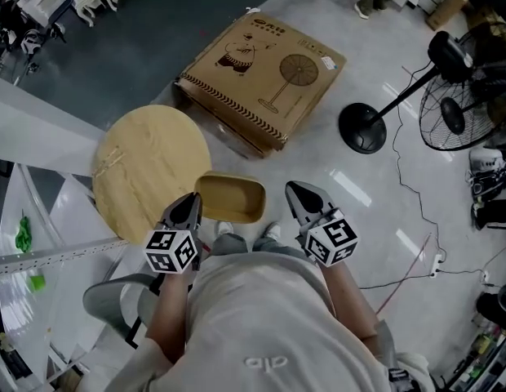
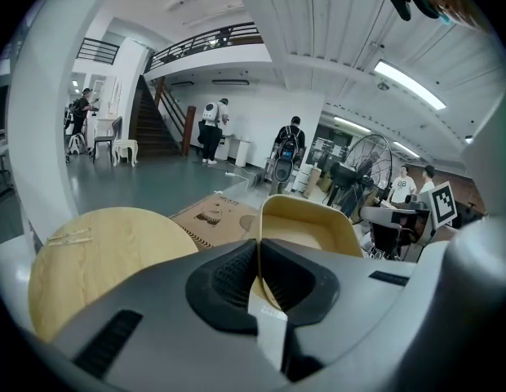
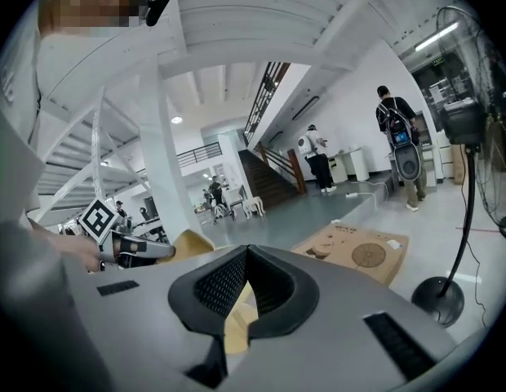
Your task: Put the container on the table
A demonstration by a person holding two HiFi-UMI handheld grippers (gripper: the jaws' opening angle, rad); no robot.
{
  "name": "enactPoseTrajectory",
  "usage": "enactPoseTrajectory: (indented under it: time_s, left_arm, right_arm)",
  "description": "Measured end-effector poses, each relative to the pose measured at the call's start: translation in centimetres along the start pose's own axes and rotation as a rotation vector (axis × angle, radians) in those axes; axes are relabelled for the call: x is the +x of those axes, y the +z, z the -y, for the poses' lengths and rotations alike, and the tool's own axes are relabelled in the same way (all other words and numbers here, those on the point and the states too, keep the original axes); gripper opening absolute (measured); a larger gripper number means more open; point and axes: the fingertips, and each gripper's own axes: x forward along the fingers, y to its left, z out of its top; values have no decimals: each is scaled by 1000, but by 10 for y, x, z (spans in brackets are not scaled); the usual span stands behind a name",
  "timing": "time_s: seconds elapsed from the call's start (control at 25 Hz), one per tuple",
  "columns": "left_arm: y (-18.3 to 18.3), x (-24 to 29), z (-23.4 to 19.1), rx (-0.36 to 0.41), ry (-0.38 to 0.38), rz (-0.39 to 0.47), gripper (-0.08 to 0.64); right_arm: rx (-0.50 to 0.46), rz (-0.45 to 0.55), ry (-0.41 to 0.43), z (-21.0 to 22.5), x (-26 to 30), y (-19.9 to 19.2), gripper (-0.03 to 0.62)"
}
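Note:
A tan rounded-rectangular container hangs over the floor just right of the round wooden table. My left gripper is shut on the container's left rim, and my right gripper is shut on its right rim. In the left gripper view the container rises beyond the closed jaws, with the table to the left. In the right gripper view a strip of the container is pinched between the pads, and the left gripper shows across it.
A flat cardboard box printed with a fan lies on the floor beyond the container. A standing fan's round base and a fan head stand to the right, with cables on the floor. White shelving is at the left.

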Motion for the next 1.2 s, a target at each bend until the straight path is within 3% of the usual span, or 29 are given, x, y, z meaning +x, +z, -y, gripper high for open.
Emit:
enactPoseTrajectory:
  time_s: [0.24,0.68,1.2]
  left_arm:
    - [9,21,-24,8,5,-29,28]
    - [19,65,-111,-4,-33,-87,28]
    - [-16,117,-206,-62,-38,-227,28]
  right_arm:
    - [7,-25,1,8,28,3,26]
    - [13,-63,-88,-1,89,13,26]
    - [-4,-151,-177,-1,148,15,26]
